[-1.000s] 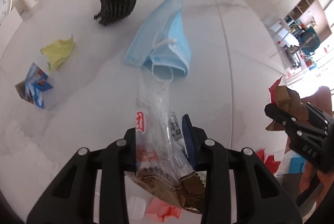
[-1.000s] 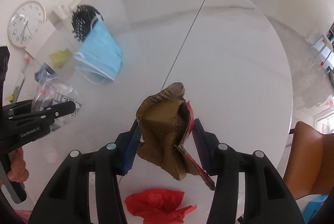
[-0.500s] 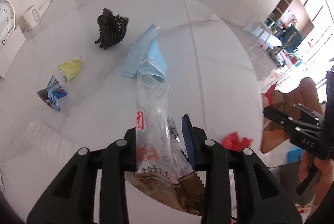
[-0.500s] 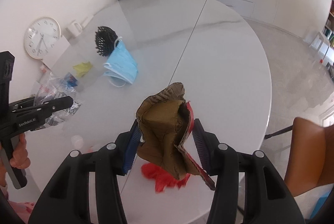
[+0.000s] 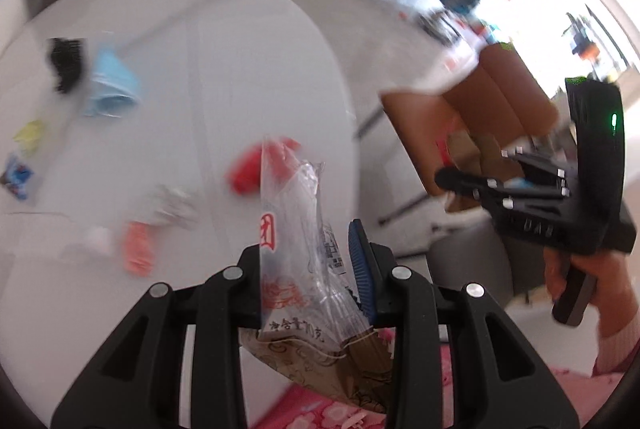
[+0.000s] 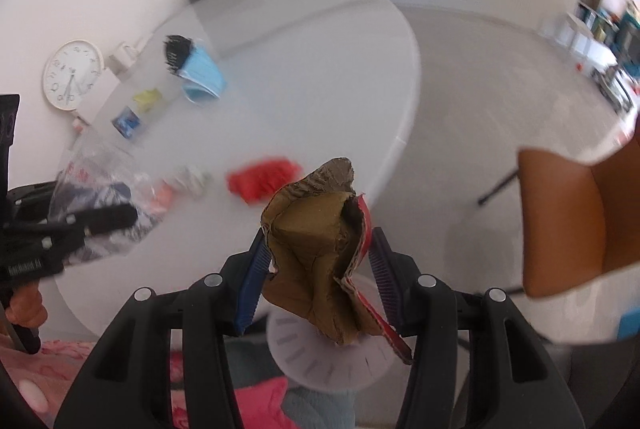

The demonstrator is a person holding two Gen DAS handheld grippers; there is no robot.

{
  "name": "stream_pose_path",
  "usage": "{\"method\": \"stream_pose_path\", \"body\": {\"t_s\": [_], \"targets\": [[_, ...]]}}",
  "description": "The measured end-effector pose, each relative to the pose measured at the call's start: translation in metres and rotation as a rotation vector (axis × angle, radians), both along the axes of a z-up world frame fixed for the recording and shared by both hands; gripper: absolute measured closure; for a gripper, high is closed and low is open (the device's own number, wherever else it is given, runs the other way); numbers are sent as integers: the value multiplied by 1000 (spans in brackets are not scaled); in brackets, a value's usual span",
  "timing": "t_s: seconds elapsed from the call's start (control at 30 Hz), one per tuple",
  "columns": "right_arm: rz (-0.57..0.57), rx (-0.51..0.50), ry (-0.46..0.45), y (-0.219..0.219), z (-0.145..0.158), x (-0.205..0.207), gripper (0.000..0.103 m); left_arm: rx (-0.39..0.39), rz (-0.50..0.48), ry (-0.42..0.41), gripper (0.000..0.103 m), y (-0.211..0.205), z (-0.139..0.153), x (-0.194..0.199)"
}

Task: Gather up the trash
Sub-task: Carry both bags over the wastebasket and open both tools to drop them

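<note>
1. Grippers were both loaded: the left gripper (image 5: 316,261) was clamped narrow on a clear plastic wrapper (image 5: 298,229) with red print, and the right gripper (image 6: 316,265) gripped a crumpled piece of brown cardboard (image 6: 316,237) with a red edge.
2. Relative to the white round table (image 6: 320,69), both held items were off its surface, past its near edge.
3. On the table lay a red scrap (image 6: 262,179) near the near edge, with a white wad (image 6: 192,181) and a salmon scrap (image 5: 138,249) just beside it.
4. Farther across the table lay a blue face mask (image 6: 202,77) touching a black mesh piece (image 6: 178,53); a yellow scrap (image 6: 148,97) and a small blue packet (image 6: 126,121) lay near them.
5. Blur obscured finer detail.
</note>
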State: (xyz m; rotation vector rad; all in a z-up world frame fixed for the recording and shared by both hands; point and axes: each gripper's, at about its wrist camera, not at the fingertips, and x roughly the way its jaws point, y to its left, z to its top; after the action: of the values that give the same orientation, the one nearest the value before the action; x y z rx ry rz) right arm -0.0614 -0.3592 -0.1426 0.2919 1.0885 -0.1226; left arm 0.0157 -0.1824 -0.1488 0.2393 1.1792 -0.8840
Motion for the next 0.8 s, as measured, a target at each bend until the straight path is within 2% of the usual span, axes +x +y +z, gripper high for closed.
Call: {"method": "stream_pose_path", "body": {"t_s": [0.17, 0.3, 0.4, 0.47, 0.57, 0.67, 0.8], "targets": [[-33, 11, 52, -24, -16, -42, 52, 74, -121, 39, 69, -44, -32, -42], [-17, 28, 84, -35, -28, -61, 52, 113, -161, 85, 68, -64, -60, -64], [4, 37, 103, -40, -36, -68, 52, 144, -180, 107, 62, -74, -80, -75], [20, 40, 110, -43, -39, -70, 52, 164, -198, 122, 50, -80, -91, -82], [41, 43, 116, -44, -43, -70, 52, 181, -204, 115, 37, -86, -96, -92], [56, 47, 119, -45, -46, -70, 52, 179, -197, 110, 28, -87, -96, -96], [75, 51, 122, -45, -48, -72, 52, 174, -170, 107, 21, -85, -95, -96]]}}
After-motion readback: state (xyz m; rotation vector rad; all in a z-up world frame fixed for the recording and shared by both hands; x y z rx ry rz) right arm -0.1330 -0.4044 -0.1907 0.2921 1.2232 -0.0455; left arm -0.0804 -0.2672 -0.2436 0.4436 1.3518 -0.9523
